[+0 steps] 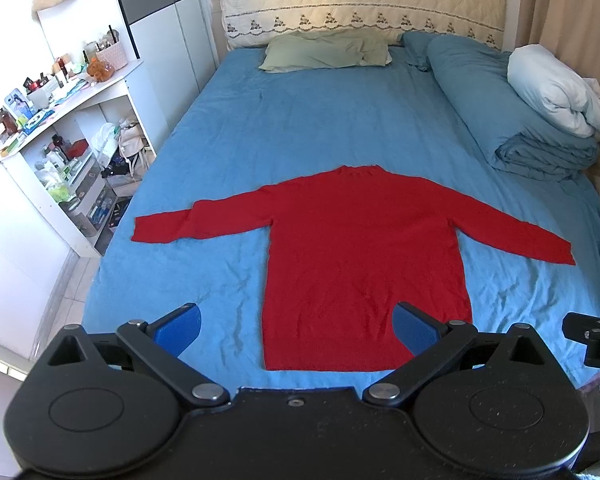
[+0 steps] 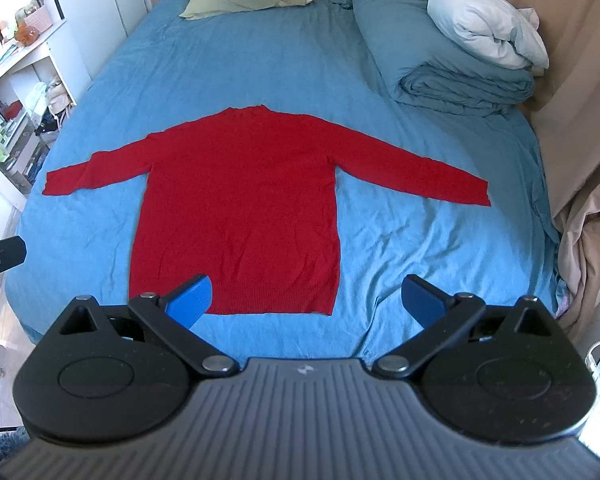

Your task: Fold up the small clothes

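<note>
On the bed (image 1: 332, 112), a red sweater (image 1: 364, 264) is lying flat, sleeves spread. Left gripper (image 1: 298, 326) and right gripper (image 2: 308, 300) are hovering near its hem, wide apart, empty; folding isn't begun, so a sleeve probably needs grasping first.

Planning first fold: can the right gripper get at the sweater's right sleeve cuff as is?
Probably yes. The right gripper is open and holds nothing; the sleeve cuff lies flat on the blue sheet with nothing between. The rolled duvet sits farther back.
</note>
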Demonstrator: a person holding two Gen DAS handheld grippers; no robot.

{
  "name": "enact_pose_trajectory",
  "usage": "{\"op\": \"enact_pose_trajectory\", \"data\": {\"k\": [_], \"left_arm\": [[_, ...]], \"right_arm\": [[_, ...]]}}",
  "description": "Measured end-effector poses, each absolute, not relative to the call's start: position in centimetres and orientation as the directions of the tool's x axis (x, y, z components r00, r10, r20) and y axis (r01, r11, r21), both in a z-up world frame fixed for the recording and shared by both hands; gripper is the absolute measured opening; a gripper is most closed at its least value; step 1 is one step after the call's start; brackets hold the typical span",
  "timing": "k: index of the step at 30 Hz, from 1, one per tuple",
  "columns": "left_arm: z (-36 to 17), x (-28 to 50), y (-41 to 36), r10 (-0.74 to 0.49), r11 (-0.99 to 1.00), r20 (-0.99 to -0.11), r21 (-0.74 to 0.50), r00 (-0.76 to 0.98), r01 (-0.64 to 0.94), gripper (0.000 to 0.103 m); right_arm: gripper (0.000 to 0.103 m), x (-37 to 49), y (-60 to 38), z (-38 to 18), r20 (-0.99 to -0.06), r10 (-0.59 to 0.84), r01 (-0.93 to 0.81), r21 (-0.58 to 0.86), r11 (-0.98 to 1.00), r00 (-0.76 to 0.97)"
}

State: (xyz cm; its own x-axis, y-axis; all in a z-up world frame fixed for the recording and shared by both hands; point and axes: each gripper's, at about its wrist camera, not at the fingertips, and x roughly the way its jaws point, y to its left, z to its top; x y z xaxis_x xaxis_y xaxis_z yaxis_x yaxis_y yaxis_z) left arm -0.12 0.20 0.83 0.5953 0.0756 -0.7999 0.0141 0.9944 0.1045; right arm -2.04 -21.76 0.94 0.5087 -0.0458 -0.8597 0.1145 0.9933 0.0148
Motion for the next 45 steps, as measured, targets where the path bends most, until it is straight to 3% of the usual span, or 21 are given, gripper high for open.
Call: {"op": "enact_pose_trajectory", "data": {"k": [10,14,19,25,34,45], "left_arm": [[2.6,3.1,0.6,0.0,0.985,-0.748,0.113,0.664,0.128,0.103],[3.4,6.0,-0.7,-0.057,0.972,-0.708,0.122,0.704,0.202,0.103],[3.5,11.0,-4.5,-0.109,0.955,-0.681,0.131,0.724,0.267,0.103],[1.7,17.4,-10.7,-0.161,0.961,-0.687,0.055,0.708,0.271,0.103],[-6.3,28.3,-20.3,-0.063,0.982,-0.754,0.069,0.653,0.174,0.103],[-23.5,39.5,-25.8,0.015,0.988,-0.841,0.095,0.541,0.121,0.103]], "right_arm": [[0.103,-1.1,-22.9,2.5,-0.836,-0.054,0.252,0.103,0.962,0.546],[0.103,0.4,-25.0,3.4,-0.814,-0.135,0.35,0.088,0.933,0.565],[0.103,3.0,-29.7,3.6,-0.785,-0.216,0.45,0.088,0.889,0.581],[0.103,8.6,-37.5,1.1,-0.78,-0.281,0.51,0.056,0.859,0.559],[0.103,19.0,-50.8,-9.1,-0.809,-0.286,0.531,0.037,0.847,0.513],[0.103,26.5,-61.9,-30.6,-0.858,-0.315,0.676,0.049,0.735,0.405]]}}
